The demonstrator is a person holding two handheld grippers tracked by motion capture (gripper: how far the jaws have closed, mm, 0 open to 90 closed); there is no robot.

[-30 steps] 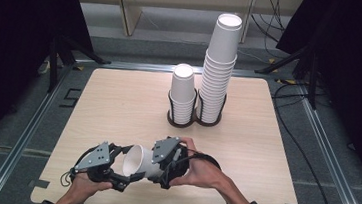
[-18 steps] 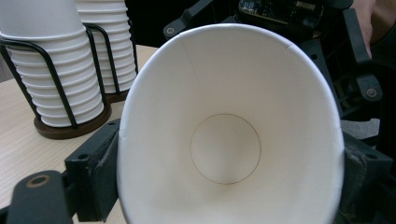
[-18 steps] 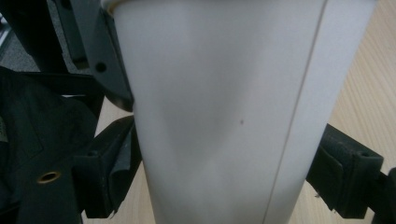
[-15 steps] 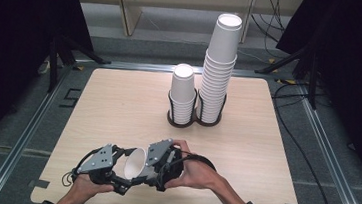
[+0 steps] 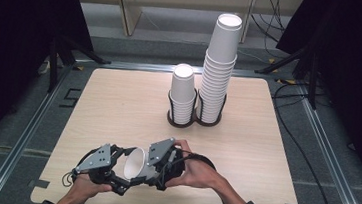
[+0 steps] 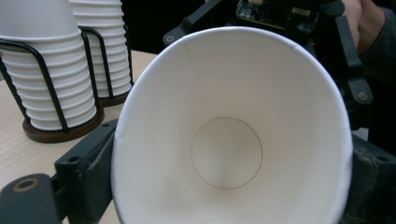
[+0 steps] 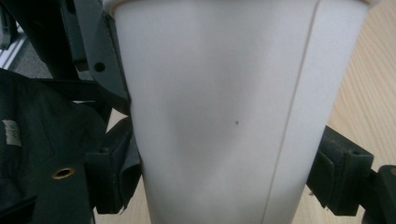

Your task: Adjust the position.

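Here, near the front edge of a pale wooden surface (image 5: 118, 111), a person holds a single white paper cup (image 5: 135, 164) between two tools. The left hand-held gripper (image 5: 114, 173) has its jaws closed against the cup's rim end, one jaw on each side; in the left gripper view the cup's open mouth (image 6: 229, 140) faces the camera and its round bottom shows inside. The right hand-held gripper (image 5: 154, 172) clamps the cup's side wall (image 7: 233, 116), a jaw pressed to each flank, and the wall looks slightly dented. The cup lies tilted on its side, just above the surface.

Farther back, near the middle, stand a short stack of cups (image 5: 182, 94) and a tall stack of cups (image 5: 219, 65), each in a black wire holder, touching side by side. Wide bare wood lies between the stacks and the grippers, and to the left and right.

Compared with a second ago, both grippers and the cup sit slightly closer to the front edge; the stacks are unchanged.
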